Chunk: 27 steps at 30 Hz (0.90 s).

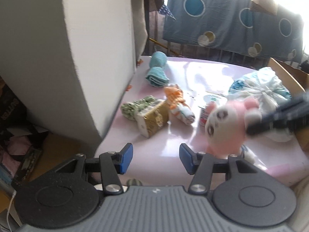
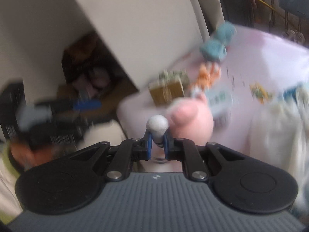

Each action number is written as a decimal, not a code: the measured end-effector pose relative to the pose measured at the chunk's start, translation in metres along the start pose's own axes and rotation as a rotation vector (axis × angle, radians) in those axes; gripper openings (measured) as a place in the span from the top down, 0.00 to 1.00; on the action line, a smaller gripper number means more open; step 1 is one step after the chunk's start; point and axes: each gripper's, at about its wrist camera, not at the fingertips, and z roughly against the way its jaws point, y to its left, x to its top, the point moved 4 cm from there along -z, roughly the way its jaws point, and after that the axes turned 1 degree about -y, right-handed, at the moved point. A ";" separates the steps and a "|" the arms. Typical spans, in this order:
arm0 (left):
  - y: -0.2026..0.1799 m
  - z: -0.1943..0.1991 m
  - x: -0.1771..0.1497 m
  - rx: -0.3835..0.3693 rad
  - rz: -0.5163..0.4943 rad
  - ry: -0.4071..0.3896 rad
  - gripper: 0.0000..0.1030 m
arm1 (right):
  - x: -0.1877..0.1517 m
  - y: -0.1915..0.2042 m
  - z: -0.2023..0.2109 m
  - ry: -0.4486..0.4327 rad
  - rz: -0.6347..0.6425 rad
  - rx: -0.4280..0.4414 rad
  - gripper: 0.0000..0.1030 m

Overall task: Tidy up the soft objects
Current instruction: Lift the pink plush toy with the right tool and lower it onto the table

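Note:
A pink and white plush toy (image 1: 226, 123) hangs above the pale pink table (image 1: 164, 147), at the right of the left wrist view. My right gripper (image 1: 280, 118) comes in from the right as a blurred black shape and holds it. In the right wrist view my right gripper (image 2: 157, 141) is shut on a white rounded limb (image 2: 157, 125) of the plush toy (image 2: 191, 121). My left gripper (image 1: 156, 158) is open over the table's near edge, with nothing between its blue pads (image 1: 126, 158). It shows blurred at the left in the right wrist view (image 2: 77, 106).
On the table lie a teal rolled cloth (image 1: 157, 69), an orange and white sock (image 1: 177, 104), a green sock pack with a yellow label (image 1: 148, 116) and a knotted plastic bag (image 1: 260, 89). A tall white panel (image 1: 77, 58) stands left; a cardboard box (image 1: 285, 73) right.

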 end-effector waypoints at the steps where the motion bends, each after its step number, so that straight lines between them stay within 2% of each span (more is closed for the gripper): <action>1: -0.001 -0.001 -0.001 -0.020 0.005 0.009 0.47 | -0.009 -0.003 0.002 -0.001 -0.027 0.005 0.89; 6: -0.013 -0.007 -0.002 -0.144 0.034 0.055 0.47 | -0.040 -0.031 0.023 -0.078 -0.212 0.035 0.88; 9: -0.025 -0.011 0.000 -0.178 0.022 0.062 0.47 | -0.053 -0.043 0.036 -0.129 -0.295 0.058 0.85; 12: -0.037 -0.016 0.002 -0.211 0.006 0.073 0.47 | -0.063 -0.047 0.039 -0.130 -0.339 0.071 0.82; 15: -0.046 -0.021 0.001 -0.259 0.000 0.094 0.47 | -0.075 -0.049 0.042 -0.124 -0.393 0.078 0.69; 19: -0.056 -0.027 -0.003 -0.306 -0.008 0.141 0.47 | -0.081 -0.053 0.053 -0.184 -0.457 0.063 0.45; 21: -0.062 -0.031 -0.005 -0.329 -0.011 0.162 0.47 | -0.080 -0.057 0.057 -0.231 -0.503 0.069 0.41; 23: -0.065 -0.033 -0.005 -0.341 -0.011 0.177 0.47 | -0.077 -0.064 0.059 -0.274 -0.561 0.070 0.30; 27: -0.068 -0.043 -0.001 -0.369 0.013 0.209 0.39 | -0.069 -0.079 0.053 -0.341 -0.647 0.060 0.22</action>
